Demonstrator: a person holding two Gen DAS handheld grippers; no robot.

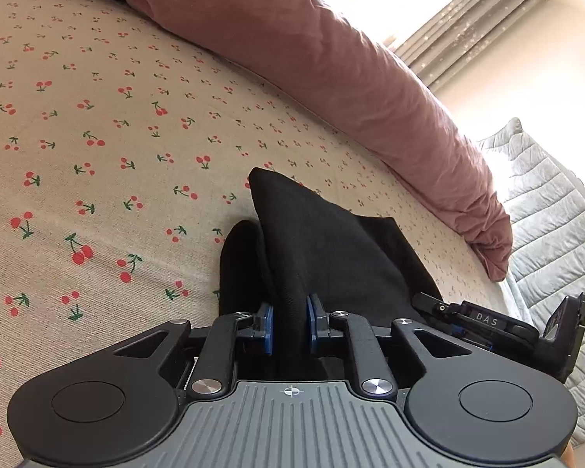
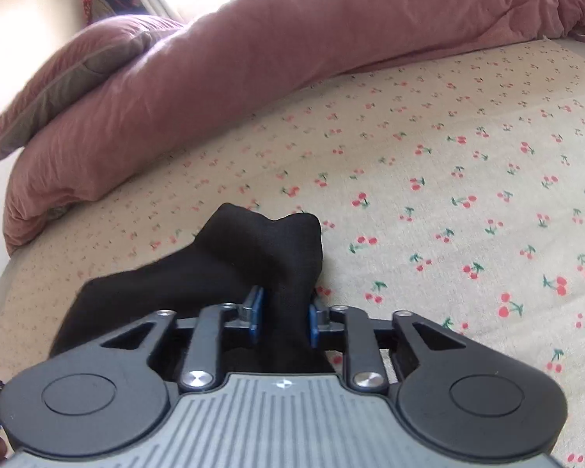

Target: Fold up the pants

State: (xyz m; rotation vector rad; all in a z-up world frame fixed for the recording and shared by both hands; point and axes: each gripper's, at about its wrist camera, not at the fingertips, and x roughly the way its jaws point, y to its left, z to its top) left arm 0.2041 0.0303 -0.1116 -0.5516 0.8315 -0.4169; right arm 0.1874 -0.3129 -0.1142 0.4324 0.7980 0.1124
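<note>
1. One pair of black pants [image 1: 323,257] lies on the bed, on a cream sheet [image 1: 97,124] printed with small red cherries. The cloth is bunched up into peaks where it is gripped, and the rest trails down onto the sheet.
2. One dusty-pink duvet [image 1: 331,62] is heaped along the far side of the bed, well apart from the pants. In the right wrist view one pillow [image 2: 70,78] with a grey-green face rests against its left end.
3. One grey quilted cover [image 1: 546,210] shows past the edge of the bed in the left wrist view, with one pleated grey curtain [image 1: 472,23] by the bright window above it.
4. Two grippers are in use, each with two blue pads.
5. The left gripper [image 1: 291,323] has its jaws nearly together, with only a narrow slot between them. A ridge of black pants cloth fills that slot, and both blue pads press on it. The cloth rises to a point just beyond the fingertips.
6. The right gripper [image 2: 282,314] has its jaws somewhat wider apart, though still narrow. A thicker fold of the same pants stands between the pads, touching both, so it is clamped. The cloth forms two small humps just ahead of the fingertips.
7. In the left wrist view, the right gripper's black body [image 1: 503,323] sits just to the right, beside the edge of the pants.
</note>
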